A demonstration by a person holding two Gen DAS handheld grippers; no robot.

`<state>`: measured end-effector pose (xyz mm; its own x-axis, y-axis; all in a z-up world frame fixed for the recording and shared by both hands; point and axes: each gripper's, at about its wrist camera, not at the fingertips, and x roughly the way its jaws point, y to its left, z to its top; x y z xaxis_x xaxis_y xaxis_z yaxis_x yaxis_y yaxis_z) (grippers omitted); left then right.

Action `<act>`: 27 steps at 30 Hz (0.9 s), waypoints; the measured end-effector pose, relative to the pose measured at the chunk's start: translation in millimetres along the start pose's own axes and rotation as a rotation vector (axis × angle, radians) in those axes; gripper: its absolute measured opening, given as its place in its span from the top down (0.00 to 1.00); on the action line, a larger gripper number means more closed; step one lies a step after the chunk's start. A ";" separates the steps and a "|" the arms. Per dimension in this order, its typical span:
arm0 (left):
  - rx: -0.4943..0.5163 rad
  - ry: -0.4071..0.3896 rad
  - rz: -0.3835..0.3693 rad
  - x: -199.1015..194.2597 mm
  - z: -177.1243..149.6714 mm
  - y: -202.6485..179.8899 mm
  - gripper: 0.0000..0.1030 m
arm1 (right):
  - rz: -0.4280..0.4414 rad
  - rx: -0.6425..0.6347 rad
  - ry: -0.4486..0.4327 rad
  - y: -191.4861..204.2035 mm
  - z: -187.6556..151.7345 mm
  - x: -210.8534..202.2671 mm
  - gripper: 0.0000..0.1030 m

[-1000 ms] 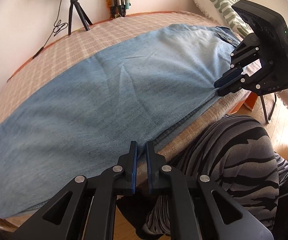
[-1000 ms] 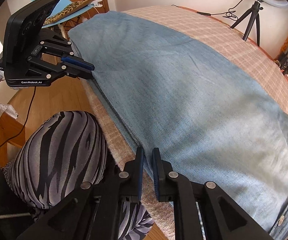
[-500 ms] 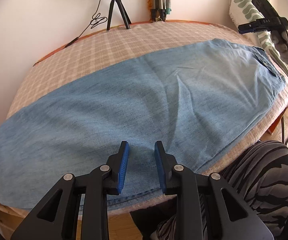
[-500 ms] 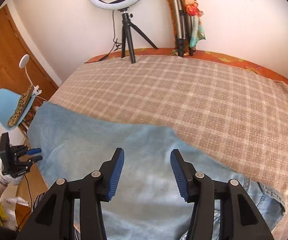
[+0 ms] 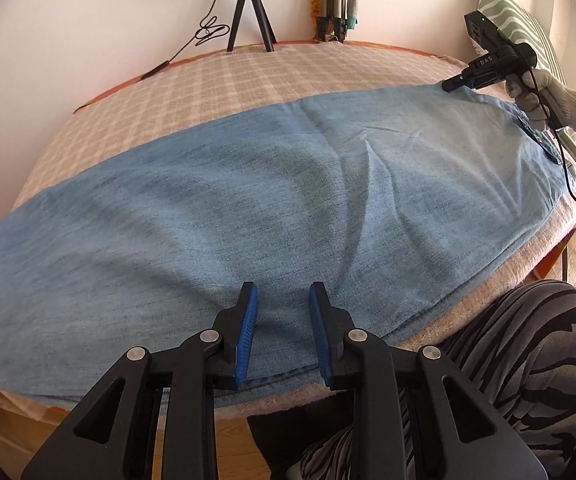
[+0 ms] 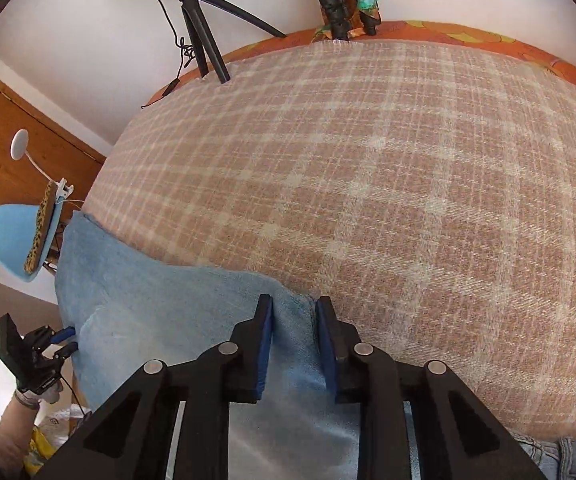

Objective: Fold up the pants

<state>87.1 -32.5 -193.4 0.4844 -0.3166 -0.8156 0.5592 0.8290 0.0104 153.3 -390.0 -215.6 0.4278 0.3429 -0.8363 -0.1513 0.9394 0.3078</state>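
Note:
Light blue denim pants (image 5: pixel 288 200) lie flat and lengthwise on a plaid blanket (image 6: pixel 368 160), waistband (image 5: pixel 544 140) at the right. My left gripper (image 5: pixel 280 292) hovers open over the near edge at mid-leg, with nothing pinched; it also shows small as the left gripper (image 6: pixel 66 338) beyond the hem. My right gripper (image 6: pixel 294 304) sits on the far edge of the pants (image 6: pixel 148 300) by the waist. Its jaws are closing, and a ridge of denim is bunched between the pads. From the left wrist view the right gripper (image 5: pixel 448 85) has its tips on that far edge.
A ring-light tripod (image 5: pixel 248 20) and other stands rise at the wall behind the bed. A striped pillow (image 5: pixel 508 12) lies at the far right. A person's zebra-striped leg (image 5: pixel 508 360) presses the near bed edge. A cable (image 5: pixel 568 180) trails over the waistband. A blue chair (image 6: pixel 16 236) stands left.
My right gripper left the near edge, swung across to the far edge by the waist, opened wide and narrowed around the denim. My left gripper opened a little and shifted over the pants.

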 end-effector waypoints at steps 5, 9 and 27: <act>-0.128 -0.036 0.042 -20.2 -12.0 21.9 0.76 | -0.117 -0.089 -0.033 9.9 -0.8 -5.3 0.93; -0.268 -0.070 0.109 -41.9 -30.1 54.3 0.75 | -0.165 -0.130 -0.025 21.5 -1.0 -3.4 0.70; -1.074 -0.249 0.123 -92.3 -139.4 236.3 0.44 | -0.107 -0.087 -0.231 118.9 -35.6 -76.2 0.31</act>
<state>80.8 256.9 -196.3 0.6853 -0.1884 -0.7035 -0.3180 0.7916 -0.5217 70.9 -304.3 -131.5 0.6356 0.2409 -0.7335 -0.1663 0.9705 0.1746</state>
